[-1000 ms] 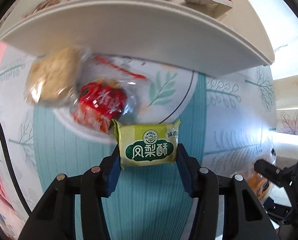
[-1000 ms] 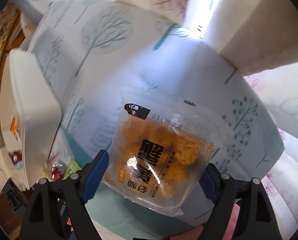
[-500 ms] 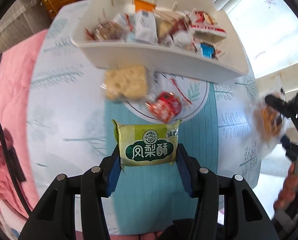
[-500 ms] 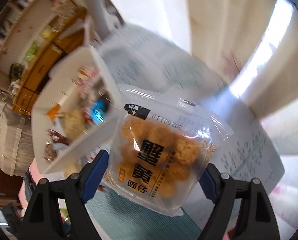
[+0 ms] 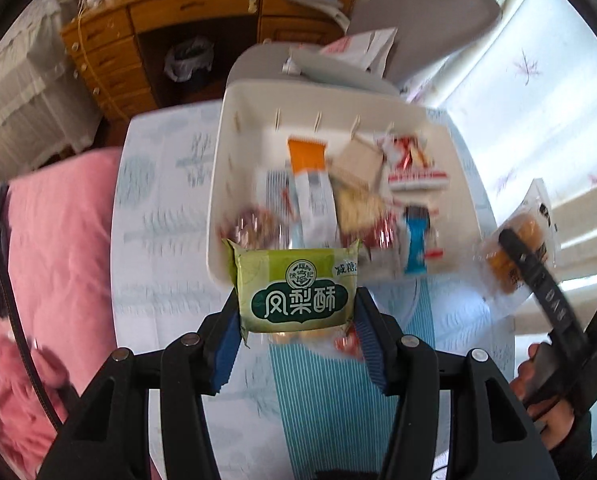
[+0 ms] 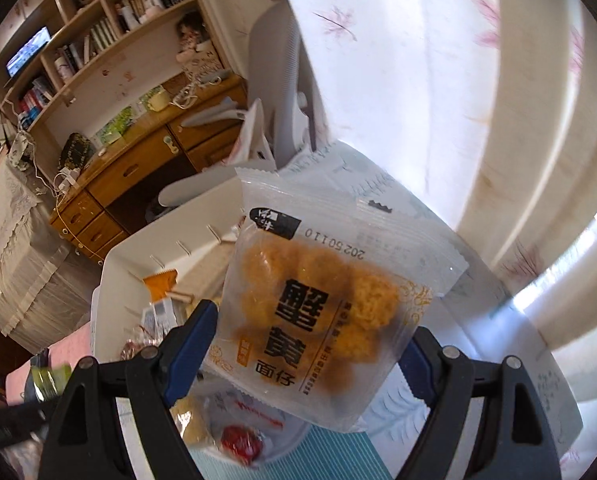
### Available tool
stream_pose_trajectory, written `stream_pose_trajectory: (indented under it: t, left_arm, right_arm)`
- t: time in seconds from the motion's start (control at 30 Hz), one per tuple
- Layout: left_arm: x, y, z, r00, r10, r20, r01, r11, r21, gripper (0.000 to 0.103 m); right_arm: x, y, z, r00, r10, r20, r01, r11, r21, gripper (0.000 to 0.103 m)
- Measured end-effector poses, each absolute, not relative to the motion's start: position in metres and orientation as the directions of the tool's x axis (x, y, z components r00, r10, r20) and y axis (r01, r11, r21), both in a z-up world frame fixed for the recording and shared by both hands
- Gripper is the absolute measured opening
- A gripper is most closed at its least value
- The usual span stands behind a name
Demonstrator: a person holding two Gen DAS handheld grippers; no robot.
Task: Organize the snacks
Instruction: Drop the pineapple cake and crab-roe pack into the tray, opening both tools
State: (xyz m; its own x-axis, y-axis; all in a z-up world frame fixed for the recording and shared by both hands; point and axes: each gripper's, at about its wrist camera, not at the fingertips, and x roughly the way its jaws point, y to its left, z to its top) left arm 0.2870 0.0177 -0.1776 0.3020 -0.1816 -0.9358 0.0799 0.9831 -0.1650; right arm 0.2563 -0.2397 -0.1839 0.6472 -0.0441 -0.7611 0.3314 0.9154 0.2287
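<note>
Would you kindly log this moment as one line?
left gripper: shut on green pastry packet | right gripper: shut on clear noodle-snack bag | white bin: holds snacks

The snack bin (image 5: 218, 200) sits on the table (image 5: 158, 220), with the desk (image 5: 138, 32) and chair (image 5: 426, 12) behind it.

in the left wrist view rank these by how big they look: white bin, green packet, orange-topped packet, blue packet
1. white bin
2. green packet, enlarged by nearness to the camera
3. orange-topped packet
4. blue packet
</note>
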Motion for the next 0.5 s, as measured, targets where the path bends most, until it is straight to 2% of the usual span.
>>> stream_pose_trajectory:
  t: [0.2,0.33,0.4,0.5]
  left_arm:
    - [0.325,0.012,-0.186,0.336,-0.203,-0.920,0.134,0.977,-0.167,0.054]
    - [0.332,0.005,-0.191,0.327,-0.220,-0.919,0.148,0.972,-0.180,0.080]
    - [0.330,0.004,-0.190,0.328,-0.220,-0.919,0.149,0.972,-0.180,0.081]
    - [0.326,0.004,-0.188,0.327,-0.219,-0.919,0.130,0.974,-0.186,0.081]
  right_arm:
    - [0.274,-0.230,-0.181,0.682,-0.044,-0.730,0.286,0.935,0.210,0.087]
    - [0.281,-0.234,-0.186,0.663,0.017,-0.748,0.270,0.927,0.260,0.087]
    - [0.281,-0.238,-0.185,0.665,0.065,-0.744,0.256,0.916,0.309,0.091]
    - [0.279,-0.240,-0.183,0.655,0.065,-0.752,0.254,0.919,0.302,0.095]
